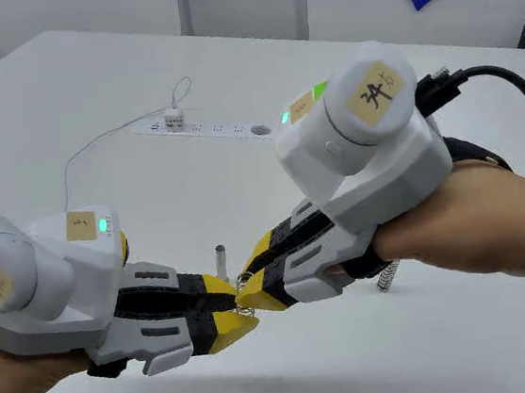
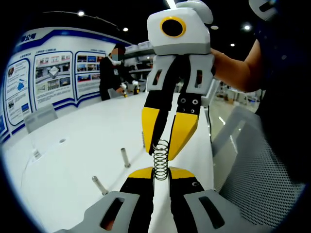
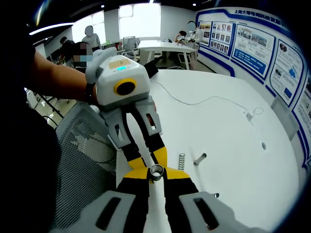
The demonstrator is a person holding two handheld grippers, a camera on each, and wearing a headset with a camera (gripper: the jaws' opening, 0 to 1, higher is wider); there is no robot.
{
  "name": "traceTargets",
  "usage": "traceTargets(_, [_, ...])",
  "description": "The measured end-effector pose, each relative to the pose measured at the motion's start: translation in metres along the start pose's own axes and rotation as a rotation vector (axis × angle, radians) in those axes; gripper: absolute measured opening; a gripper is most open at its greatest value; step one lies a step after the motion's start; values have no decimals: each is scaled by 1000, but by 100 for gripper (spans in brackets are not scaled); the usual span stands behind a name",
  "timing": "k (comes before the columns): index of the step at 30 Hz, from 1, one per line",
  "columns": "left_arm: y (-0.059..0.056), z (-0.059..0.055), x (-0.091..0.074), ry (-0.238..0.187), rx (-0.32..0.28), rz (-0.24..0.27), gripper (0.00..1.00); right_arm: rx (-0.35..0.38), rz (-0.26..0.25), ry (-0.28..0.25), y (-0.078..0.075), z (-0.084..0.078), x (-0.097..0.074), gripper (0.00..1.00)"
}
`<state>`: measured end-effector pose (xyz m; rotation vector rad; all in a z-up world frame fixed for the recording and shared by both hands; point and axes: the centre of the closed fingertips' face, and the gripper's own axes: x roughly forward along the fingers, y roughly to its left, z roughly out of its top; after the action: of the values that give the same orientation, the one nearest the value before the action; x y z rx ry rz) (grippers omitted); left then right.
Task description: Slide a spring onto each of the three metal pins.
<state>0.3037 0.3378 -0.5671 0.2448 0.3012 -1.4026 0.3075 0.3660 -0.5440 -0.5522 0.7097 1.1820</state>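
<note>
Over the near side of the white counter point(image 1: 141, 125), the left gripper point(image 1: 245, 310) and right gripper point(image 1: 246, 282) meet tip to tip, each nearly closed and pinching one end of a small steel coil spring point(image 2: 161, 160). It looks like a hand-over before threading. Next, one gripper must let go while the other lines the coil's open end over the upright metal pin point(image 1: 220, 260) just behind.

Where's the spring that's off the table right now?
Centre of the left gripper view: the spring is pinched between the tips of the left gripper and right gripper, meeting nose to nose. In the head view that's low centre, beside an upright pin.
</note>
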Motion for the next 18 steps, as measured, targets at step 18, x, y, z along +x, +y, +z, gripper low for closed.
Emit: traceTargets(18, [18, -1, -15, -25, -41, 71, 36, 15, -23, -3, -7, -1, -6, 12])
